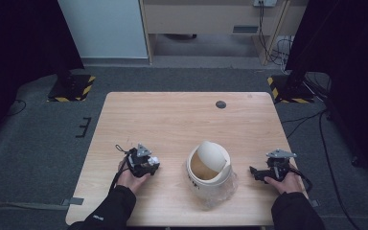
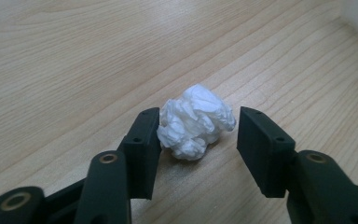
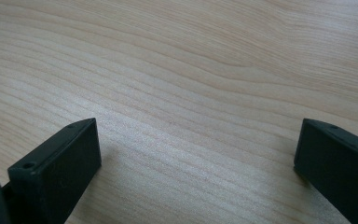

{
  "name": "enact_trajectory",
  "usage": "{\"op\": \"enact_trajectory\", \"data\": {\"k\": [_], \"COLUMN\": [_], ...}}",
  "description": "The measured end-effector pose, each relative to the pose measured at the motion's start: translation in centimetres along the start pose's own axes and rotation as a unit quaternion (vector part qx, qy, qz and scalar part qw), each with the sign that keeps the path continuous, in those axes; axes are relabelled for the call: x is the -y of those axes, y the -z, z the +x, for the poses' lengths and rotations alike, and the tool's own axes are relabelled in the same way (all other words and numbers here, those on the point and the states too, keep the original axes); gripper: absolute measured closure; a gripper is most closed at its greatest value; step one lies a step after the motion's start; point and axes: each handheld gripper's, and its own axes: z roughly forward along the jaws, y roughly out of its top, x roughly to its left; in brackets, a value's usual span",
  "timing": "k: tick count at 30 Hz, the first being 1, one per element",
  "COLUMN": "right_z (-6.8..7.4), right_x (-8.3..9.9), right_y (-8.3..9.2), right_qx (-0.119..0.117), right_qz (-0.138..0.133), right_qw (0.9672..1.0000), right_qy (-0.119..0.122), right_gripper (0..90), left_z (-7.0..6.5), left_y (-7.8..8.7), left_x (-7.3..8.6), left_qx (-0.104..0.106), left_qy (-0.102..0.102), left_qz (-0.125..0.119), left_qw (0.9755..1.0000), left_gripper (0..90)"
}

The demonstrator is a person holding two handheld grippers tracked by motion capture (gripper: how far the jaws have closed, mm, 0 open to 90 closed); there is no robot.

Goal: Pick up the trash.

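The left gripper [image 2: 198, 133] has a white paper ball [image 2: 195, 121] between its jaws, touching one jaw only; the right gripper [image 3: 196, 154] is wide apart over the table [image 3: 191, 56]

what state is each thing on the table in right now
paper ball: crumpled, lying on the table, between the left claw's jaws, touching one, gap to the other
left claw: open, not yet clamped
right claw: wide open, nothing between the jaws
bin: upright, swing lid tipped open, clear bag liner
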Motion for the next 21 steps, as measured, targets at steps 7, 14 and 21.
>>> {"op": "enact_trajectory", "data": {"k": [7, 14, 21], "right_z": [0.0, 0.0, 0.0], "right_x": [0.0, 0.0, 0.0], "right_y": [0.0, 0.0, 0.0], "right_qx": [0.000, 0.000, 0.000], "right_qz": [0.000, 0.000, 0.000], "right_qw": [1.0000, 1.0000, 1.0000], "right_qy": [0.000, 0.000, 0.000], "right_gripper": [0.7, 0.7, 0.7], "left_z": [0.2, 0.3, 0.4], "left_y": [0.2, 0.6, 1.1], "left_x": [0.0, -0.1, -0.2], "left_qx": [0.012, 0.015, 0.019], "left_qy": [0.013, 0.021, 0.029], "left_qz": [0.003, -0.005, -0.022], "left_qw": [0.9998, 0.9997, 0.9991], "left_gripper": [62.3, 68.5, 71.0]}}
